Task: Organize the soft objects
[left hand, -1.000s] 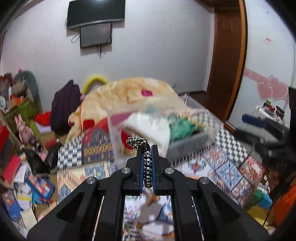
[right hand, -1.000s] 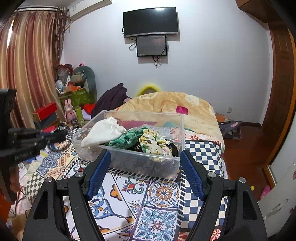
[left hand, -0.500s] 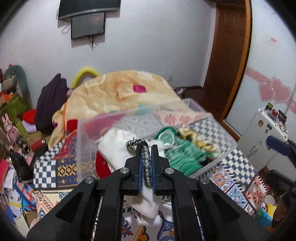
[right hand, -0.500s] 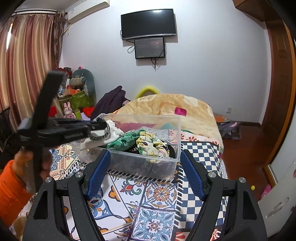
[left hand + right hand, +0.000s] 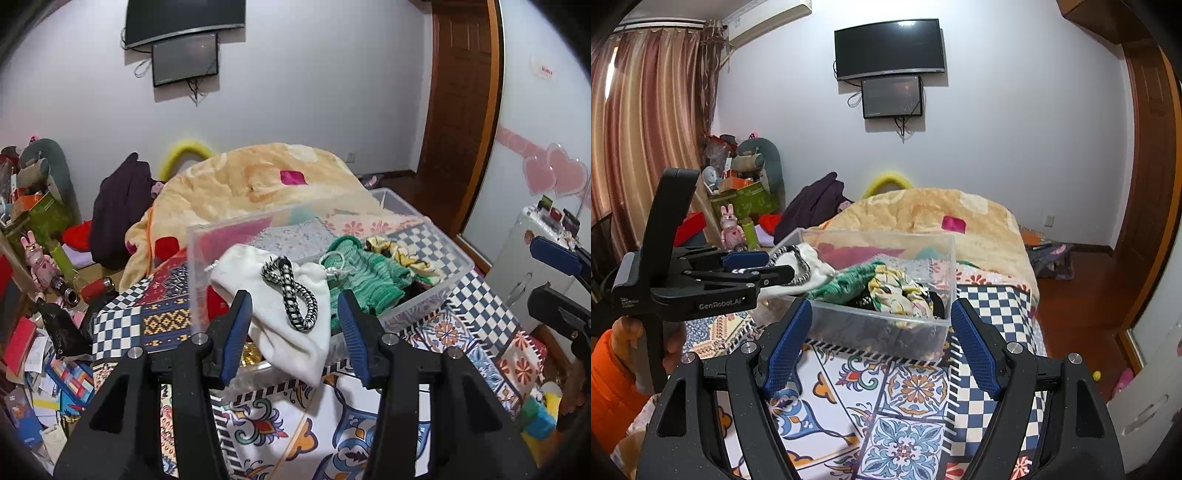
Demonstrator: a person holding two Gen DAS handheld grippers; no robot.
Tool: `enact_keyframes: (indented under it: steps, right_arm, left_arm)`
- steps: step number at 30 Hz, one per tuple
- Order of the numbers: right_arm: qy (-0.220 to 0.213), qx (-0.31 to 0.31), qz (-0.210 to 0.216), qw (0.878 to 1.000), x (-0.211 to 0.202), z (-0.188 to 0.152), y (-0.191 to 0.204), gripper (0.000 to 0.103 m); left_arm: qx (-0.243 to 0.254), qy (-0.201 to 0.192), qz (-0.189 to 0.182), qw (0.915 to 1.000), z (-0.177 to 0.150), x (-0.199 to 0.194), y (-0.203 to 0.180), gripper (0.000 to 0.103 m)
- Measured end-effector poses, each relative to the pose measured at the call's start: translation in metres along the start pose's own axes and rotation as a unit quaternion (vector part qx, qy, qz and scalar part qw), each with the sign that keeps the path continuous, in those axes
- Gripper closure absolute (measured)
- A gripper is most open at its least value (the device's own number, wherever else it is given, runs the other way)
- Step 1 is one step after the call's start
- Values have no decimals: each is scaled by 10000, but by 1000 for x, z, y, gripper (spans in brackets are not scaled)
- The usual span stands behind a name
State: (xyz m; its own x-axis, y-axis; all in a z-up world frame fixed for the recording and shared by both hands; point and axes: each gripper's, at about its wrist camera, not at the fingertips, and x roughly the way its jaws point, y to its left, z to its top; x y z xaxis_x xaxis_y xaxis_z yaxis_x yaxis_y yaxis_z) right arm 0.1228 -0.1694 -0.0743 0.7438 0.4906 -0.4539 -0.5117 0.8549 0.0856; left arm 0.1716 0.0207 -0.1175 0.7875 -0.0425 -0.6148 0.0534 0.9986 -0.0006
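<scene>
A clear plastic bin (image 5: 456, 278) stands on the patterned bed cover and holds a white pouch (image 5: 273, 295), a green knit piece (image 5: 373, 273) and a yellow patterned cloth (image 5: 897, 291). A black-and-white braided band (image 5: 295, 295) lies on the white pouch at the bin's near corner. My left gripper (image 5: 295, 334) is open just in front of the band, apart from it; it also shows in the right wrist view (image 5: 775, 264). My right gripper (image 5: 881, 347) is open and empty in front of the bin (image 5: 886, 332).
A beige blanket (image 5: 266, 184) is heaped behind the bin. Toys, boxes and dark clothes (image 5: 118, 206) crowd the floor at left. A white cabinet (image 5: 532, 254) stands at right. A wooden door (image 5: 1152, 147) is at far right.
My left gripper was shut on the braided band and carried it over the bin. It has now opened, and the band lies on the white pouch. My right gripper stayed still.
</scene>
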Motion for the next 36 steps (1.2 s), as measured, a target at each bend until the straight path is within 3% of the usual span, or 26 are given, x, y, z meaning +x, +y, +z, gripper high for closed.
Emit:
enact_keyframes:
  steps: [8, 12, 19, 25, 30, 36]
  right_arm:
    - [-334, -88, -2, 9994, -25, 18, 10, 28]
    - [-594, -136, -28, 9981, -43, 30, 18, 27]
    - [-1110, -155, -52, 9937, -80, 49, 27, 16]
    - [-1433, -20, 18, 9897, -99, 56, 29, 0]
    - [-1493, 24, 74, 9888, -101, 55, 32, 0]
    - [-1553, -5, 34, 9879, -103, 52, 36, 0]
  left_arm:
    - [-21, -881, 102, 9961, 9, -79, -9, 52]
    - [-102, -1342, 85, 9909, 10, -120, -14, 44]
    - [-220, -1927, 90, 9810, 9, -174, -23, 29]
    - [-268, -2169, 41, 9758, 6, -196, -30, 13]
    - [-310, -2317, 123, 9722, 1, -206, -37, 3]
    - [-355, -2334, 102, 9717, -3, -212, -41, 2]
